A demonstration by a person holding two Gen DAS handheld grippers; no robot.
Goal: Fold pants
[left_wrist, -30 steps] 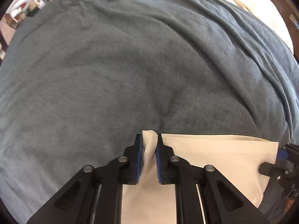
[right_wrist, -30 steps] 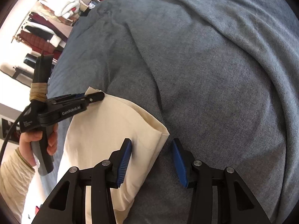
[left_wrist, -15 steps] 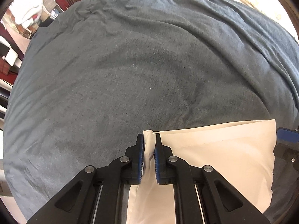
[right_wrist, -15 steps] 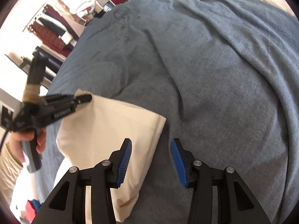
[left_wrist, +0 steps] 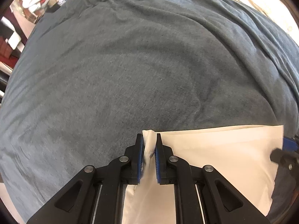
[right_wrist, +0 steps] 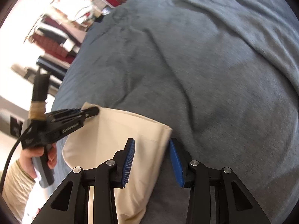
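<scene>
We see even daylight, soft shadows in folds of grey blanket (left_wrist: pixel 130 74). Room left of blanket (right_wrist: pixel 205 65) overexposed, washed white in right wrist view. Motion blur there on shelves (right_wrist: pixel 61 37) and left claw (right_wrist: pixel 89 111). Fisheye bends edges; corners vignette black.

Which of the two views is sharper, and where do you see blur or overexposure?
The left wrist view is sharper: the grey blanket shows fine texture and the cream pants crisp edges. The right wrist view has motion blur; the left gripper is smeared, and the bright room at its left edge is washed out.
</scene>
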